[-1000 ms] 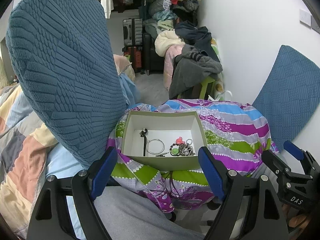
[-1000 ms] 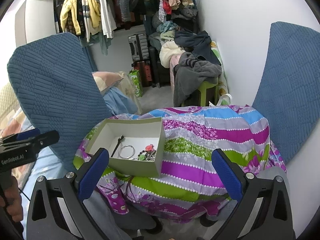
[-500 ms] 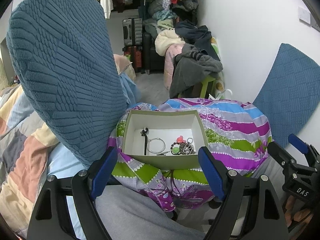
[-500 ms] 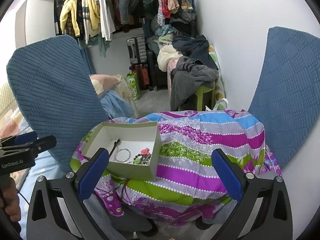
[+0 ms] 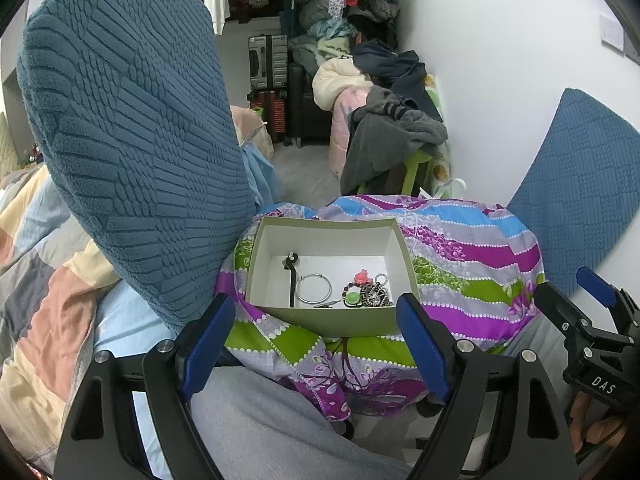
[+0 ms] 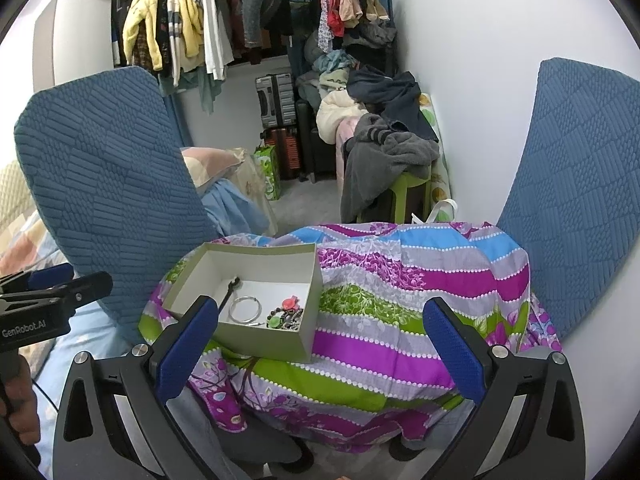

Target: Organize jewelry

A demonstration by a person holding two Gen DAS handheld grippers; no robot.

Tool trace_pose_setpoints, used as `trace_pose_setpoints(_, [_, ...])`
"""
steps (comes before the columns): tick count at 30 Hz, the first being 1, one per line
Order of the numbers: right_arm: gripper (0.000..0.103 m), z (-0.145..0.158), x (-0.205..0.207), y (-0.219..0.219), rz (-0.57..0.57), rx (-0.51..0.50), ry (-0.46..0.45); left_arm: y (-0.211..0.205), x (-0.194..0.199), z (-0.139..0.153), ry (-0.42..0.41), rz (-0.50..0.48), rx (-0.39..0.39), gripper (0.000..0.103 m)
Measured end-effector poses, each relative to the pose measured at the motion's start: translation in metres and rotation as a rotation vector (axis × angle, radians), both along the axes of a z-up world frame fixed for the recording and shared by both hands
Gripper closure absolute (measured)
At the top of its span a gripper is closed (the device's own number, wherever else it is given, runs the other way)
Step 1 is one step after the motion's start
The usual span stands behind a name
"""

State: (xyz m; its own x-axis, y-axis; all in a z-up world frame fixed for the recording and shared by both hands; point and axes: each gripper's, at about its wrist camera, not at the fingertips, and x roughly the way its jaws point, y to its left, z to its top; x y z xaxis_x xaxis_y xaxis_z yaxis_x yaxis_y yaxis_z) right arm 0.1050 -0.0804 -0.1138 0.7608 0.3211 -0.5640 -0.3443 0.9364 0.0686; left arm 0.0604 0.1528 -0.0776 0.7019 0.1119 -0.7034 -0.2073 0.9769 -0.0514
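Note:
An open olive-green box (image 5: 332,322) with a white inside sits on a striped cloth (image 5: 472,264). In it lie a silver bangle (image 5: 314,289), a black hair clip (image 5: 291,276), a red and green charm and a beaded chain (image 5: 370,292). My left gripper (image 5: 316,344) is open and empty, just in front of the box. In the right wrist view the box (image 6: 272,344) stands left of centre with the bangle (image 6: 245,309) inside. My right gripper (image 6: 320,356) is open and empty, above the cloth (image 6: 420,280) to the right of the box.
Two blue textured chair backs flank the cloth, one left (image 5: 128,128) and one right (image 6: 580,184). A white wall (image 6: 472,80) runs along the right. Behind are piled clothes (image 6: 384,136), suitcases (image 6: 276,100) and a hanging rail. A patchwork quilt (image 5: 36,280) lies left.
Both grippers have drawn back slightly and the views have risen a little. Nothing in the box has moved. Both grippers stay open.

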Motion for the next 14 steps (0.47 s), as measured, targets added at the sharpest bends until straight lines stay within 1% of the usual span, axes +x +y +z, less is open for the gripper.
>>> trace_pose_setpoints(14, [0.0, 0.0004, -0.0002, -0.0003, 0.002, -0.003, -0.004, -0.0018, 0.0004, -0.0002, -0.001, -0.002, 0.001, 0.02])
